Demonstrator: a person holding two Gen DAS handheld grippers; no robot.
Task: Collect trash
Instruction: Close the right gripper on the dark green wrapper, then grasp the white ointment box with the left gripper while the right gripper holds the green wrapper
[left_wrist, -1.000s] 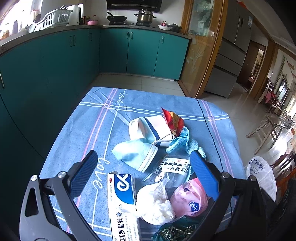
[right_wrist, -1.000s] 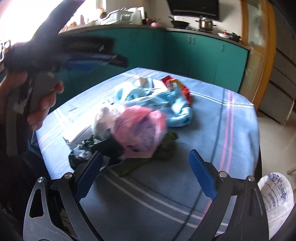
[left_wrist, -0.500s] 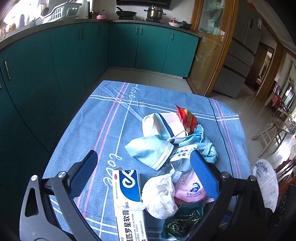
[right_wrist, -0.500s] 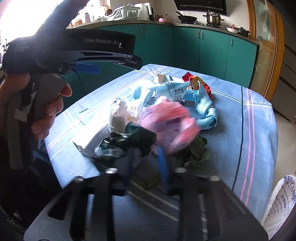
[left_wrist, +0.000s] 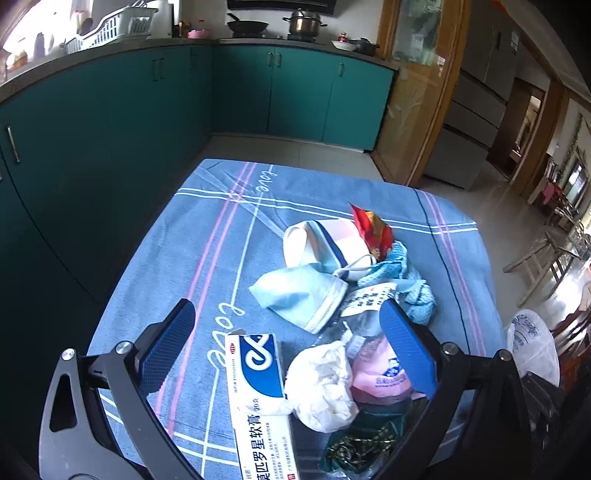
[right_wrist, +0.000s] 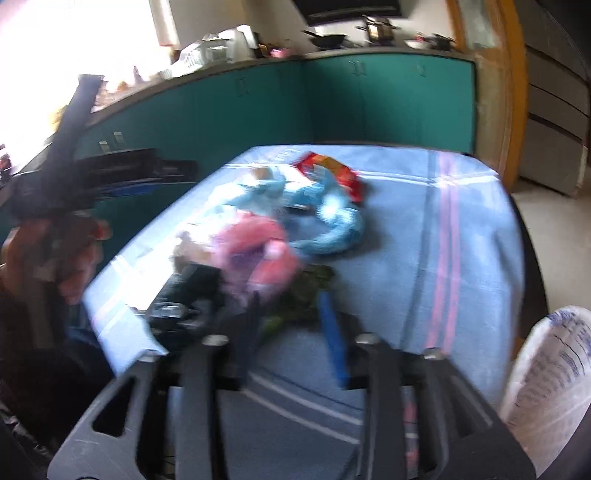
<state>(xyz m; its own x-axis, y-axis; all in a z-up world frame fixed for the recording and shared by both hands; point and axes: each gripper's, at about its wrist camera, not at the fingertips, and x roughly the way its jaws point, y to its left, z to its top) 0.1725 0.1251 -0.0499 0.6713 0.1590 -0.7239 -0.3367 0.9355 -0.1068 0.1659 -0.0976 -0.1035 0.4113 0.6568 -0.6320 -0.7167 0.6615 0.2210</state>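
A trash pile lies on the blue tablecloth (left_wrist: 207, 236). It holds a white ointment box (left_wrist: 258, 391), a crumpled white tissue (left_wrist: 321, 384), a pink packet (left_wrist: 380, 369), a blue mask (left_wrist: 295, 291), a red snack wrapper (left_wrist: 369, 229) and a dark green wrapper (left_wrist: 362, 443). My left gripper (left_wrist: 288, 343) hangs open above the box and tissue without touching them. In the blurred right wrist view my right gripper (right_wrist: 291, 325) stands half spread, its jaws opening, close to the pink packet (right_wrist: 258, 251) and green leaves (right_wrist: 306, 291). Nothing is pinched between its pads.
A white plastic bag (left_wrist: 532, 347) hangs off the table's right edge, also seen as the bag (right_wrist: 546, 376) in the right view. Teal cabinets (left_wrist: 295, 92) ring the room. A hand (right_wrist: 74, 251) holds the left gripper at the table's left side.
The right gripper went from wide to nearly shut, then part way apart again, and its view swung and blurred. The left gripper stayed open, barely shifting.
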